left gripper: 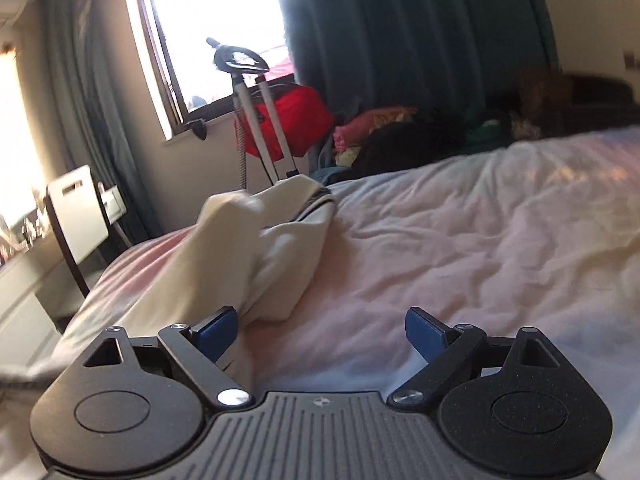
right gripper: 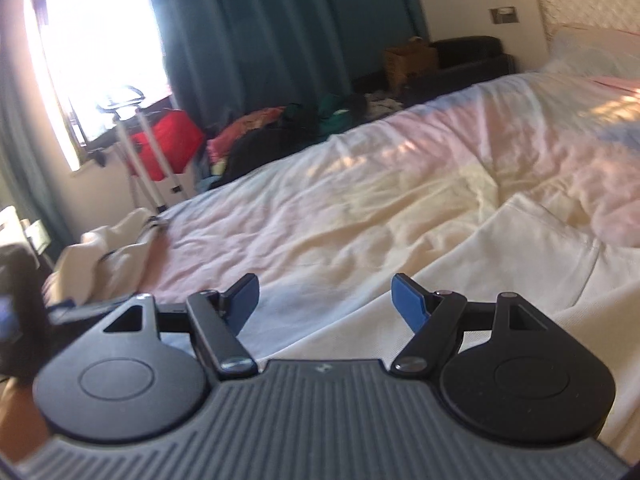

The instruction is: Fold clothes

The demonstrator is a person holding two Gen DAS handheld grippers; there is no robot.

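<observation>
Right, both grippers sit wide open, holding nothing. Left gripper [left gripper: 320, 330] hovers low over the bed [left gripper: 460, 240], its left finger just beside a bunched cream garment [left gripper: 256, 248] heaped near the bed's left edge. Right gripper [right gripper: 325, 300] hovers over a flatter cream cloth [right gripper: 520, 264] spread at lower right; can't tell if it's the same piece. Looks like the pre-grasp stage: nothing is folded yet. Next move needs a pinch on a hem or corner, then a pull to flatten. Plenty of open sheet toward the middle; the chair [left gripper: 78, 216] sits off the left edge.
</observation>
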